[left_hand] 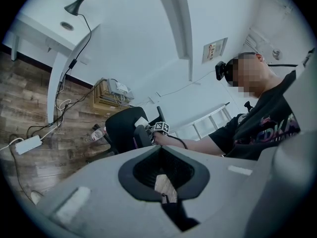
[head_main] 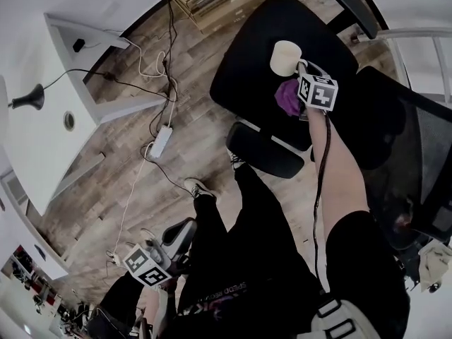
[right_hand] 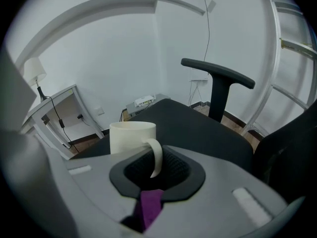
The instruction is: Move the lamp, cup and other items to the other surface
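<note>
A cream mug (head_main: 285,57) hangs just above the black seat of an office chair (head_main: 254,62). My right gripper (head_main: 300,68) is shut on the mug's handle (right_hand: 157,155), and the mug's body (right_hand: 131,138) stands upright beyond the jaws. A black desk lamp (head_main: 28,99) stands on the white desk (head_main: 49,140) at the far left. My left gripper (head_main: 173,240) hangs low beside the person's leg, away from both. In the left gripper view its jaws (left_hand: 161,170) look closed with nothing between them. That view also shows the lamp (left_hand: 77,5) and the chair (left_hand: 121,128) far off.
A power strip (head_main: 161,141) and loose cables lie on the wooden floor between desk and chair. The chair's armrests (head_main: 265,150) (right_hand: 218,73) flank the seat. A second mesh-backed chair (head_main: 417,168) stands at the right. The person's legs fill the lower middle.
</note>
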Demonstrator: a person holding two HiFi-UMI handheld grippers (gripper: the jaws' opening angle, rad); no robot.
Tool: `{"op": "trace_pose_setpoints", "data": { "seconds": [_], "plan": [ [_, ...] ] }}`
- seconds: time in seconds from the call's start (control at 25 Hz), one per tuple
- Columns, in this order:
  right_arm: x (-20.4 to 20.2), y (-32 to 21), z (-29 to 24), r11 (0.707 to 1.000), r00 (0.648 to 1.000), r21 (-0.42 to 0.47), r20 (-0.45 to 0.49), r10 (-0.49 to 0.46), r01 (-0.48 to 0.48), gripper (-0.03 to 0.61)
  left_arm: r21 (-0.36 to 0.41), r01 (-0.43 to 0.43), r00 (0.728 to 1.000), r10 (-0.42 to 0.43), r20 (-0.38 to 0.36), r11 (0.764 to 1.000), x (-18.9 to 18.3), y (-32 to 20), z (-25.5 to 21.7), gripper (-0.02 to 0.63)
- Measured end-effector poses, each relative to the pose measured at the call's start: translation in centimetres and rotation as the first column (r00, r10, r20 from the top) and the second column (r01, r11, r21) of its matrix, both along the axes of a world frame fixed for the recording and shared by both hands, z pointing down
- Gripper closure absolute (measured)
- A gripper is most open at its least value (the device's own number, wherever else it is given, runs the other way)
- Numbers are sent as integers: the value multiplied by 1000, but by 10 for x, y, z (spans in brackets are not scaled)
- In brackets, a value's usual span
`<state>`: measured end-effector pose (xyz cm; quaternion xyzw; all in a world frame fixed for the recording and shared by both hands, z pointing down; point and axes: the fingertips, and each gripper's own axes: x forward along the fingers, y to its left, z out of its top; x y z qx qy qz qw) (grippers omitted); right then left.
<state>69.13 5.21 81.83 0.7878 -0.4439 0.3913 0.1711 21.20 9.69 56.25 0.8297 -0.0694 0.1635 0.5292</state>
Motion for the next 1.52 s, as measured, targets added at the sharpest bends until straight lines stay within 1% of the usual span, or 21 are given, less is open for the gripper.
{"op": "trace_pose_setpoints", "data": {
  "seconds": [0.08,0.24,0.4,0.52,0.68,0.8,0.96,1.08,1.16,1.28,1.36,1.44,1.52],
  "plan": [
    [-3,0,7,1000,1000,-11,6,-1,1,538,-5,5,1000,-5,-3,1000,0,-1,1,609],
    [-1,4,13,999,1000,-24,8,28,-28,537,-15,13,1000,-13,-10,1000,-1,-3,3,609],
    [0,9,20,999,1000,-47,8,24,-23,537,-12,12,999,-12,-29,1000,4,-7,0,609],
    [-4,9,13,997,999,-61,6,38,-38,537,-10,16,999,-17,-39,1000,3,-10,-1,609],
    [-9,16,12,995,999,-99,3,32,-32,531,-19,29,998,-30,-53,999,2,-11,-1,609],
    [-16,26,15,991,999,-128,18,31,-29,522,-27,40,997,-42,-69,999,2,-12,-3,609],
    [-27,48,25,983,998,-176,42,51,-43,495,-28,41,996,-43,-76,999,1,-9,-3,610],
    [-34,62,29,979,996,-193,48,71,-60,474,-26,41,996,-43,-78,999,-4,-7,-2,609],
    [-38,71,29,978,996,-197,51,77,-66,476,-25,39,996,-41,-85,999,-5,-5,-2,609],
    [-42,81,23,977,995,-196,46,93,-82,477,-19,31,994,-32,-102,999,-5,-2,-3,609],
    [-44,88,13,978,991,-176,46,125,-115,482,-11,28,993,-29,-119,1000,-6,-2,-7,609],
    [-42,94,-3,977,984,-138,41,171,-164,488,-1,27,990,-27,-139,1000,-8,-2,-13,609],
    [-37,100,-27,973,974,-74,36,223,-220,525,12,21,987,-19,-159,1000,-11,-3,-18,609]
  ]
}}
